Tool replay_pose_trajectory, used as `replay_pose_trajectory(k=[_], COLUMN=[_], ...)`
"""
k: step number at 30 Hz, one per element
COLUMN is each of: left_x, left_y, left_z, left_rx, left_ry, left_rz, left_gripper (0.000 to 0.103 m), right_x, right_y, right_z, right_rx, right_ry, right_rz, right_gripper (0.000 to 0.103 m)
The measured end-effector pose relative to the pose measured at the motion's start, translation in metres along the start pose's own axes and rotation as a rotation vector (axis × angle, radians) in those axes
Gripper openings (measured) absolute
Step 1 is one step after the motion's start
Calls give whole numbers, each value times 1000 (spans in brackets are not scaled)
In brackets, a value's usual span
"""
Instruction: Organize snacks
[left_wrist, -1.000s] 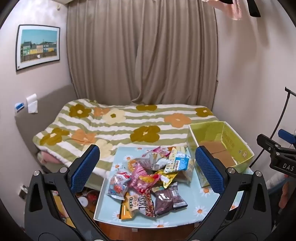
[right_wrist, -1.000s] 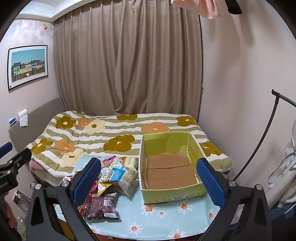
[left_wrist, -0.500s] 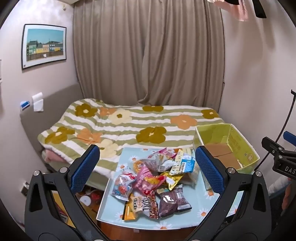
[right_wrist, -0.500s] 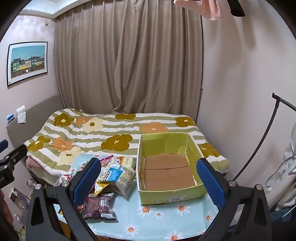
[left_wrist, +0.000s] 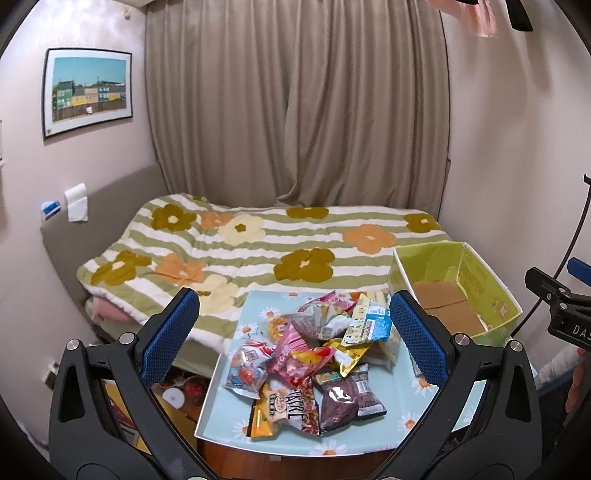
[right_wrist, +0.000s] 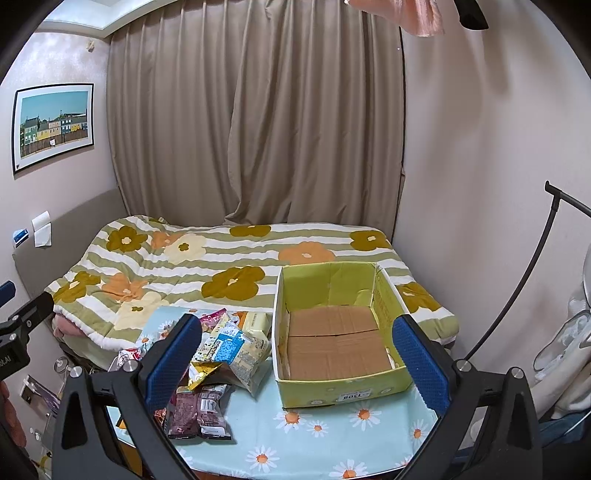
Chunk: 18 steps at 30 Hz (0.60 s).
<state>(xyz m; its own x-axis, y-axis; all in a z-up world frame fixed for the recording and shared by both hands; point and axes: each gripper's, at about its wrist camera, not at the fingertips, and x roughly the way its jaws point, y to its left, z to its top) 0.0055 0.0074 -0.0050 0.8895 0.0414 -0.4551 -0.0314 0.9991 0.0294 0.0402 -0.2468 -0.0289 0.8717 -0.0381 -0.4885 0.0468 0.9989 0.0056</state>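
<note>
Hovering above the near edge of the counter (left_wrist: 413, 419), the left hand-held gripper (left_wrist: 293, 338) has its blue pads spread wide with nothing between them, and the snack pile (left_wrist: 314, 354) sits straight ahead of it, framed by the two fingers. The right hand-held gripper (right_wrist: 297, 363) is likewise wide open and holds nothing; the yellow-green cardboard box (right_wrist: 334, 391) lies ahead of it between its fingers, and the pile is ahead to its left, partly hidden behind its left finger. Many packets overlap, so their number and most labels are hard to make out; the lower ones show only corners. A dark chocolate-coloured packet (left_wrist: 338, 404) lies nearest the left hand-held gripper, its long axis running away from it, beside a yellow-and-red bag (left_wrist: 286, 410) set at a slight slant. A blue-and-white packet (left_wrist: 371, 321) leans near the box wall at the pile's far right. The box stands open-topped, showing bare brown cardboard flaps on its floor; a small pale bit in its near right corner is too small to identify. Beyond the counter lies a bed (right_wrist: 236, 262) with a flowered striped blanket.
</note>
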Motion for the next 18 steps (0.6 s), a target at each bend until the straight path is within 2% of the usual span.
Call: replay_pose_trajectory(k=[9,18], left_x=[-4,-2], left_y=[1,3], left_z=[2,2], left_rx=[5,4], left_ry=[-25,-16], left_rz=[24,12], left_gripper=[103,103], right_x=[0,0], right_y=[1,3], right_z=[-1,0], right_rx=[1,3], right_ry=[3,6], right_rz=[3,6], right_gripper=[102,102])
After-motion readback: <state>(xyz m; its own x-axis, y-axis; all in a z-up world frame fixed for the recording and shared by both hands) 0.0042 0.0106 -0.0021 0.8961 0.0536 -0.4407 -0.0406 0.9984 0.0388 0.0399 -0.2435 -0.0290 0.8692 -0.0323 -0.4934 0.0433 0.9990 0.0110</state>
